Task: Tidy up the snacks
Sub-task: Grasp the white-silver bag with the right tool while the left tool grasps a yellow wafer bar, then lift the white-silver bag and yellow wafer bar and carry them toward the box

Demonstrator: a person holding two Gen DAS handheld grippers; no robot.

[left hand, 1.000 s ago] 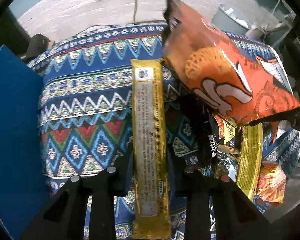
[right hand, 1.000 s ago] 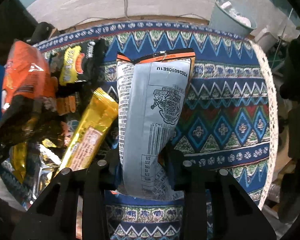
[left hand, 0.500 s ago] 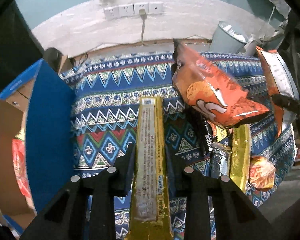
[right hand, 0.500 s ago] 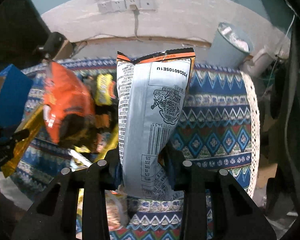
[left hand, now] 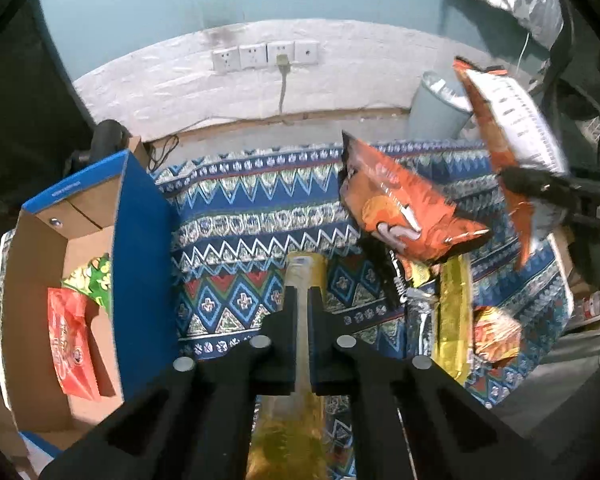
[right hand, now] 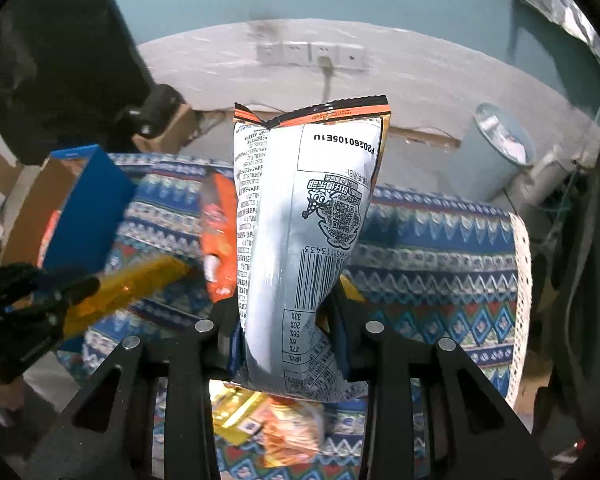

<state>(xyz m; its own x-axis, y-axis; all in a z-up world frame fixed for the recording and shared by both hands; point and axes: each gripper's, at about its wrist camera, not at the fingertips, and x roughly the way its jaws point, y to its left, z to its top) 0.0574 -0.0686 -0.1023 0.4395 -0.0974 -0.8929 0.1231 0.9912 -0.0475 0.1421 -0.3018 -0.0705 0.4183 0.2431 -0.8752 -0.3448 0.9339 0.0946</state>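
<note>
Only the silver-backed snack bag (right hand: 300, 240) gives up anything readable, and it's all upside down - a stamped code "F2026010SE1U" near its sealed top edge, a QR code, a barcode, and NRV% figures 33%, 20%, 56%, 6%, 27% near the bottom edge.

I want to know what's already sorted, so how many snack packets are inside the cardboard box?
2 are visible in the blue-sided cardboard box: a red packet near the front and a green packet behind it. The box wall may hide others.
</note>
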